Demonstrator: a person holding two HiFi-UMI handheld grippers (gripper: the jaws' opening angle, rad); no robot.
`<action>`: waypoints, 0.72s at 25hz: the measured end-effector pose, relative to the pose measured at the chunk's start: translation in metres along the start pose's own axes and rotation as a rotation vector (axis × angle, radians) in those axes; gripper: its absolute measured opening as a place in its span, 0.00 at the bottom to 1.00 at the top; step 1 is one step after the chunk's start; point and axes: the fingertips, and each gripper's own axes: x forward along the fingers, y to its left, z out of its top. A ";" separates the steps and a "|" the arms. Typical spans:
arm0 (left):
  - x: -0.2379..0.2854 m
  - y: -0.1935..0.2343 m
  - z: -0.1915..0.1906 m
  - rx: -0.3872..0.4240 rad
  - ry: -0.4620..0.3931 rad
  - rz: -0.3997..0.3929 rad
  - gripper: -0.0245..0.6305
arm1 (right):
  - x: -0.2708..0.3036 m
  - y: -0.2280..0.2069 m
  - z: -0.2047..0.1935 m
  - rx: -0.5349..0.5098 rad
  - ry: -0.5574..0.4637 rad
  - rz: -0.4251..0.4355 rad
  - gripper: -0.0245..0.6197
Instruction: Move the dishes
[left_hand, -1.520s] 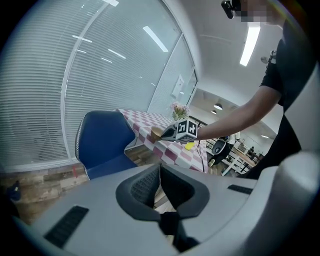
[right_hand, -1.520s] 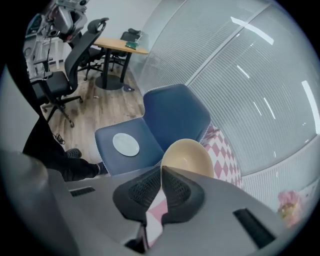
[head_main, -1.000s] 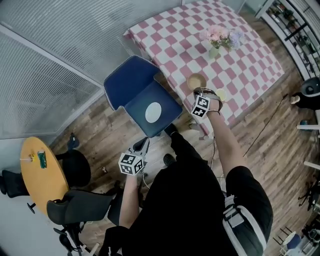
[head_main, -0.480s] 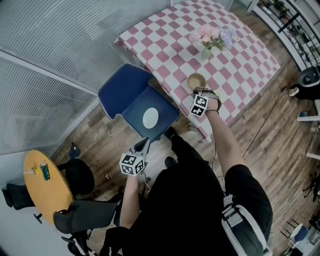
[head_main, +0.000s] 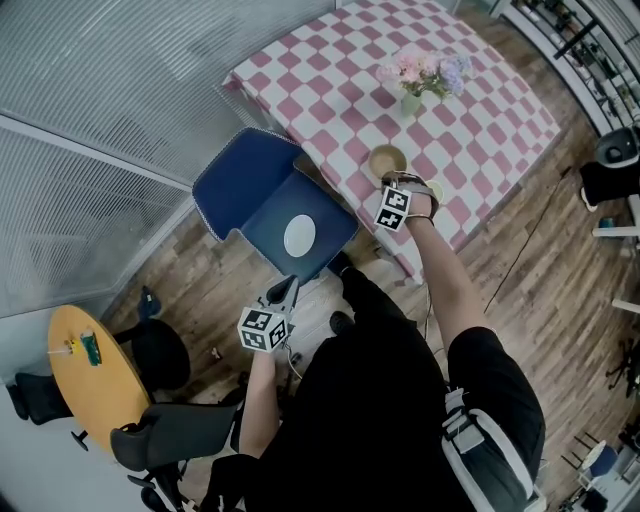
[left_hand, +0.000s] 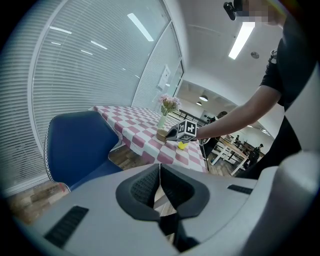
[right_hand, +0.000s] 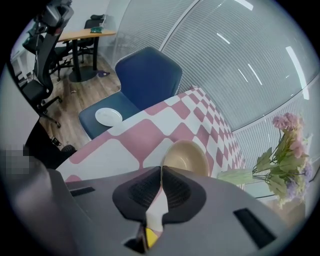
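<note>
A tan bowl (head_main: 388, 160) (right_hand: 186, 159) stands near the edge of the pink-and-white checked table (head_main: 480, 110). My right gripper (head_main: 392, 182) (right_hand: 161, 167) hangs steeply over that edge, shut with nothing between its pads, and its tips are at the bowl's near rim. A white plate (head_main: 299, 237) (right_hand: 108, 116) lies on the seat of the blue chair (head_main: 250, 190). My left gripper (head_main: 287, 287) (left_hand: 160, 165) is shut and empty, low over the wooden floor in front of the chair. Its view shows the right gripper's marker cube (left_hand: 186, 130) beside the bowl (left_hand: 162, 134).
A vase of flowers (head_main: 418, 80) (right_hand: 287, 145) stands on the table behind the bowl. A small yellow object (left_hand: 182, 145) lies on the cloth by the right gripper. A round yellow table (head_main: 85, 365) and black office chairs (head_main: 165, 425) are at the lower left. A blinds-covered glass wall runs behind the blue chair.
The head view has shifted a little. Both grippers stay shut and keep nearly the same places relative to the bowl and the chair.
</note>
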 end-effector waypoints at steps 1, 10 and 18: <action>0.000 0.001 0.000 -0.001 0.001 0.000 0.07 | 0.001 -0.001 0.000 -0.004 0.002 -0.004 0.08; -0.005 0.005 0.000 -0.003 0.004 0.005 0.07 | -0.003 -0.006 0.003 -0.008 -0.013 -0.052 0.12; -0.012 0.002 -0.001 0.000 -0.009 0.016 0.07 | -0.012 -0.007 0.011 -0.025 -0.055 -0.077 0.23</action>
